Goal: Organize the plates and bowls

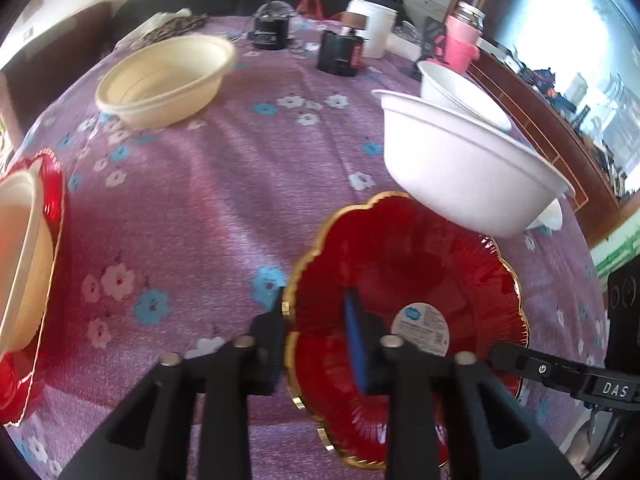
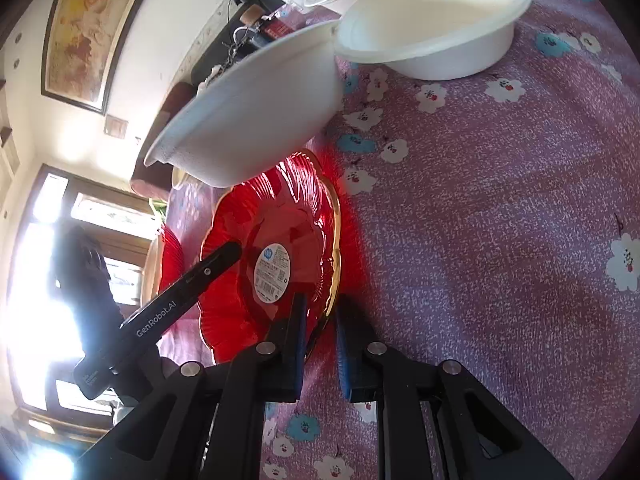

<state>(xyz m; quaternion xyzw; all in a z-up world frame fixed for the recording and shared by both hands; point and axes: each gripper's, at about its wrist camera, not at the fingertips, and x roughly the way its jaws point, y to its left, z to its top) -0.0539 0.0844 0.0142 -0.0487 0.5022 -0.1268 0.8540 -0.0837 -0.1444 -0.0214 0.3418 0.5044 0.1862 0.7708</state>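
Observation:
A red scalloped plate with a gold rim (image 1: 404,280) carries a white bowl (image 1: 472,168) on its far edge and is held above the purple flowered tablecloth (image 1: 200,200). My left gripper (image 1: 316,344) is shut on the plate's near rim. My right gripper (image 2: 320,332) grips the same red plate (image 2: 276,216) at its gold edge, under the white bowl (image 2: 256,108). The left gripper's finger (image 2: 180,292) shows across the plate. A second white bowl (image 1: 460,92) stands behind; it also shows in the right wrist view (image 2: 436,20).
A cream bowl (image 1: 164,80) stands at the far left of the table. Another red plate with a cream bowl (image 1: 20,264) is at the left edge. Black containers (image 1: 340,52), a white tub (image 1: 372,28) and a pink cup (image 1: 462,44) line the back.

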